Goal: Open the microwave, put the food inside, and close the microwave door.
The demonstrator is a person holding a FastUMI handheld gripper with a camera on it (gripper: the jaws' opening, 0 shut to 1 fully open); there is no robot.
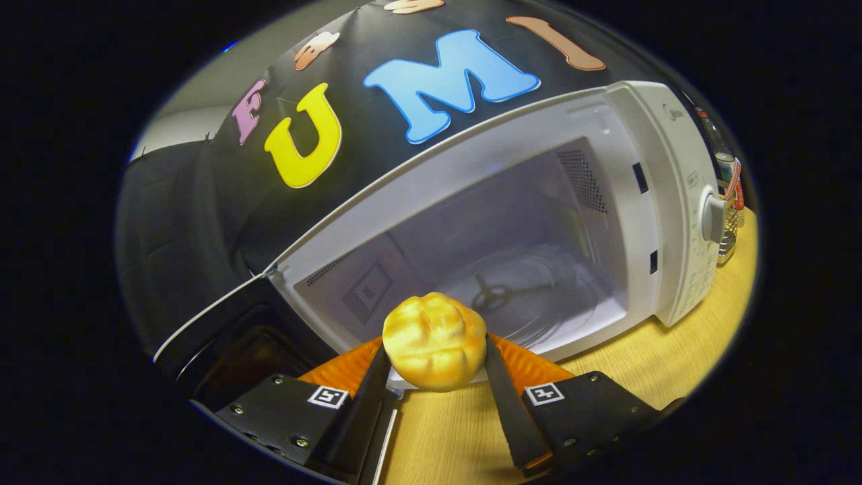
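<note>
Gripper (434,360) fingers clamp a golden bun (434,340) just before the open microwave (512,222), whose cavity holds a glass turntable (532,296).

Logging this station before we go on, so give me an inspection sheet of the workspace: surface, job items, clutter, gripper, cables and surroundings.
Surface: light wooden table, bare where it shows beside the microwave.
Job's things: white microwave with its door swung open beside the fingers; cavity lit, glass turntable bare. Bread roll held just ahead of the cavity opening, not yet inside.
Clutter: wire rack with bottles on the table beyond the microwave's dial side.
Gripper: gripper shut on the bread roll, one finger pressing each side.
Cables: nothing seen.
Surroundings: black cloth wall behind the microwave.
</note>
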